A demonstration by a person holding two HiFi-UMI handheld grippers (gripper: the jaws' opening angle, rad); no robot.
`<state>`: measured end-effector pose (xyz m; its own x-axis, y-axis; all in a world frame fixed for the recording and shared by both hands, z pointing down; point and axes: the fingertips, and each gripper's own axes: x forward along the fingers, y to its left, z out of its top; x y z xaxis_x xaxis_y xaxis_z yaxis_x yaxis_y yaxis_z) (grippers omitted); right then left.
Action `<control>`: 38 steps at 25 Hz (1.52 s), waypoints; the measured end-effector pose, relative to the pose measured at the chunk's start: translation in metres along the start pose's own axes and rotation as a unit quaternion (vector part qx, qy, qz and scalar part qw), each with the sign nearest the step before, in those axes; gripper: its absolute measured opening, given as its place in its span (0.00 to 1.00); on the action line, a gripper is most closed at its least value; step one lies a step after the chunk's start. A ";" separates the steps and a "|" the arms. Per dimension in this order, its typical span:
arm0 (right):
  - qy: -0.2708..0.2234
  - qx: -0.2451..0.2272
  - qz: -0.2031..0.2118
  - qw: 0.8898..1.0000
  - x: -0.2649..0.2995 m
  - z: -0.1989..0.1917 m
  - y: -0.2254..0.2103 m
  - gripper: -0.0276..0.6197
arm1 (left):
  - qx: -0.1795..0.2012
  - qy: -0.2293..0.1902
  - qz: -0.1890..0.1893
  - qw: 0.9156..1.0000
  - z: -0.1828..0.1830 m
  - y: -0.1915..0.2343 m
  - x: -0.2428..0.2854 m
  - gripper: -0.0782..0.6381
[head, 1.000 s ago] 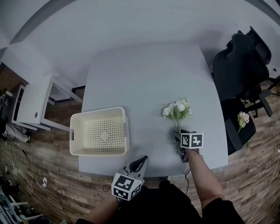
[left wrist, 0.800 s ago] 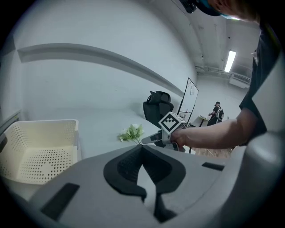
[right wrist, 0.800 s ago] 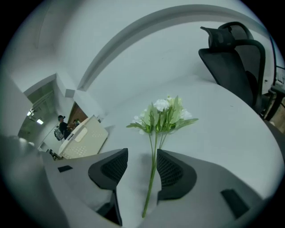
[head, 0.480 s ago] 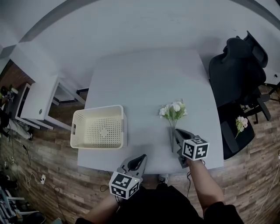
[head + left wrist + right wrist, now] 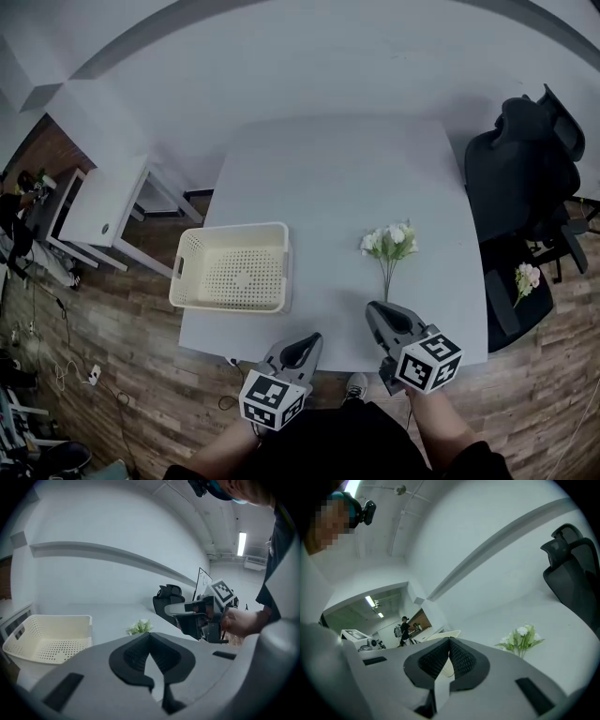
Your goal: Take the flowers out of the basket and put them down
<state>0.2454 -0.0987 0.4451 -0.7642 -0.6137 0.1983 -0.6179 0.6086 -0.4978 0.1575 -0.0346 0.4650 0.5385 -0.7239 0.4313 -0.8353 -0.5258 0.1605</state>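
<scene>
Wood floor point(image 5: 122, 356) surrounds a pale worktop point(image 5: 328, 187) set against a white wall. A black chair point(image 5: 516, 178) at 3 o'clock carries a second bunch point(image 5: 523, 278). I judge the task done: the basket point(image 5: 234, 227) sits empty at 9 o'clock, and the flowers point(image 5: 390, 246) lie flat on the worktop at 3 o'clock of it, well apart. My right gripper point(image 5: 380, 314) and left gripper point(image 5: 302, 345) hover at 6 o'clock, both pressed together on nothing.
</scene>
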 end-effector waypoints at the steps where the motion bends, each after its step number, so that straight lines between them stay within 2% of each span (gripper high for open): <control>1: 0.000 -0.003 0.003 1.000 0.000 -0.003 0.011 0.08 | 0.001 -0.002 -0.003 1.000 0.000 0.001 -0.005 0.12; 5: -0.001 -0.014 0.000 1.000 0.003 -0.017 0.045 0.08 | 0.005 -0.008 -0.021 1.000 -0.001 0.009 -0.024 0.12; 20: -0.016 -0.020 -0.072 0.997 0.017 -0.080 0.154 0.08 | -0.009 -0.021 -0.101 0.995 -0.032 0.047 -0.107 0.12; 29: -0.019 -0.007 -0.111 0.994 0.019 -0.120 0.189 0.08 | -0.003 -0.006 -0.138 0.990 -0.055 0.058 -0.133 0.12; 38: -0.039 0.000 -0.125 0.991 0.015 -0.128 0.207 0.08 | 0.015 -0.010 -0.147 0.989 -0.058 0.060 -0.155 0.12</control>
<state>0.0822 0.0829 0.4530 -0.5698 -0.7828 0.2501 -0.7868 0.4318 -0.4411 0.0179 0.0719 0.4594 0.7604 -0.5461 0.3514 -0.6384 -0.7281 0.2498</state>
